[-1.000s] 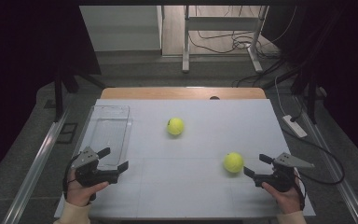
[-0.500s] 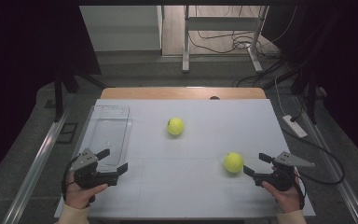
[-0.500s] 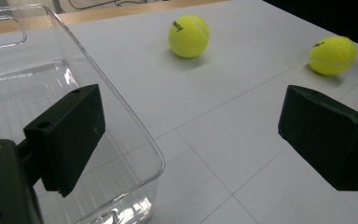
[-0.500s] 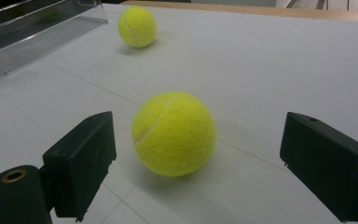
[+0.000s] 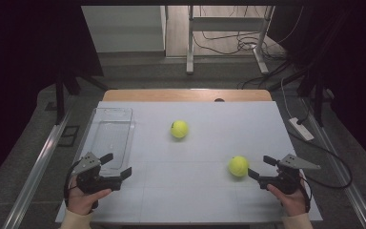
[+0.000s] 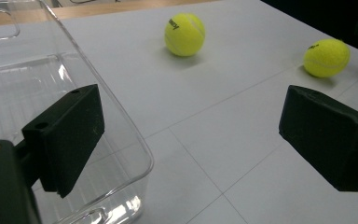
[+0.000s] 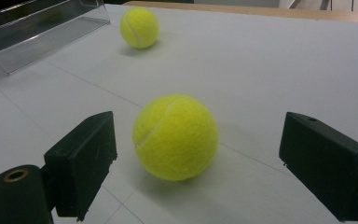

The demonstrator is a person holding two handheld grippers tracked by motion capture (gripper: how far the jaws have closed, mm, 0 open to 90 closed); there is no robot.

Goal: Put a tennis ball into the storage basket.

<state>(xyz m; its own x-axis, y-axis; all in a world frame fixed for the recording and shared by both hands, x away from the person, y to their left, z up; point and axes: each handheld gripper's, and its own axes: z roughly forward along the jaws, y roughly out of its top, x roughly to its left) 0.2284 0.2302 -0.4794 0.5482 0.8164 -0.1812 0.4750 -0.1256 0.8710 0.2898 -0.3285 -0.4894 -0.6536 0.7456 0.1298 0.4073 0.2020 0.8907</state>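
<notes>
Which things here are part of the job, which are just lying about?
In the job:
near ball, in front of the open right gripper
far ball
clear bin, beside the open left gripper

Lying about:
power strip on the floor
cables behind the table

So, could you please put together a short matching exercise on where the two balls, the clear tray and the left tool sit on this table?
Things:
1. yellow tennis ball nearer the right tool
2. yellow tennis ball at mid-table
3. clear plastic tray
4. left tool

Places:
A. along the table's left edge
B. open, beside the tray's near end
C. alone at the middle
D. just ahead of open jaws

Pairs: 1-D, 2-C, 3-A, 4-B
</notes>
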